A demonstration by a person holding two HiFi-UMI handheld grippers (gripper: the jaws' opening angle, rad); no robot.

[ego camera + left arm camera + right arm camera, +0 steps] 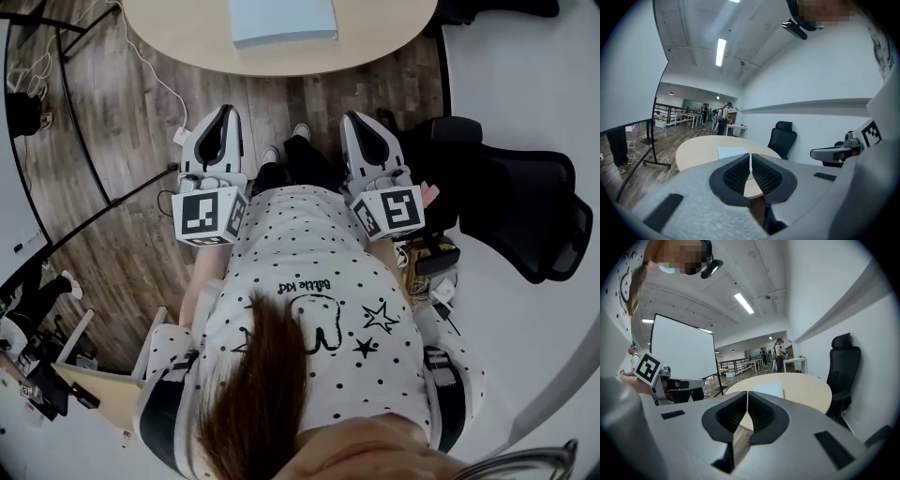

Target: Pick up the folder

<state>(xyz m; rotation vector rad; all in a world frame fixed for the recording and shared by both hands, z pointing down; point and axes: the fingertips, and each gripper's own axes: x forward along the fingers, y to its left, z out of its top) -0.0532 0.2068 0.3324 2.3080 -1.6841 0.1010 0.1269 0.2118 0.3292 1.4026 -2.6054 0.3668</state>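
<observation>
1. At the top of the head view, the pale blue folder (283, 21) lay flat near the middle of the round tabletop (178, 33), well apart from both tools.
2. The left tongs (225, 114) were clenched on nothing. Their own view showed the ribbed pads meeting in a thin seam, with the folder beyond the tips.
3. The right tongs (354, 118) were likewise pressed together and empty.
4. Both were held side by side before the person's waist, over the wooden floor (122, 150), tips aimed at the tabletop. This looked like a carrying pose for the approach, since the folder sat out of reach.
5. Because the folder lay flat, a grasp would probably call for parted jaws at one edge.
6. A black office chair (525, 206) stood on the right, beside the likely path.
</observation>
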